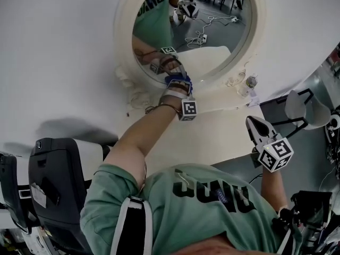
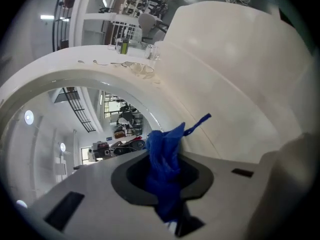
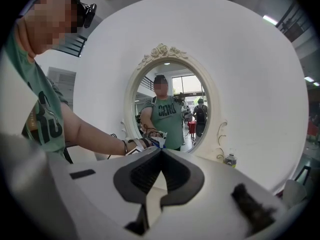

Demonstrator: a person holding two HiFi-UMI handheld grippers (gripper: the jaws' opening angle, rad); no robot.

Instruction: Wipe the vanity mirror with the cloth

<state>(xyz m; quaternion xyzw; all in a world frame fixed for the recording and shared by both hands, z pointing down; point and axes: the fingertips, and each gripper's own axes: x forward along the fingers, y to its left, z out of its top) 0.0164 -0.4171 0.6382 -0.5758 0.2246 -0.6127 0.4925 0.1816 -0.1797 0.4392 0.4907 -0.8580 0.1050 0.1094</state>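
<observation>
The left gripper is clenched on a blue cloth. The bunched fabric fills the gap between its dark pads and sticks out past the fingertips, with one thin strand trailing up and to the right. Just beyond those fingertips is the lower rim of the oval vanity mirror, where the glass meets the cream carved frame. The cloth sits right at that edge, but I cannot tell whether it touches the glass or the frame. In the head view the gripper's reflection appears in the glass directly above the fingertips.

The right gripper is held well back from the mirror, low and to the right of the left one. Its jaws are closed tip to tip with nothing between them. The whole mirror stands ahead of its fingertips, and a small bottle rests on the ledge to the right of them, beside the frame's lower right curl.
</observation>
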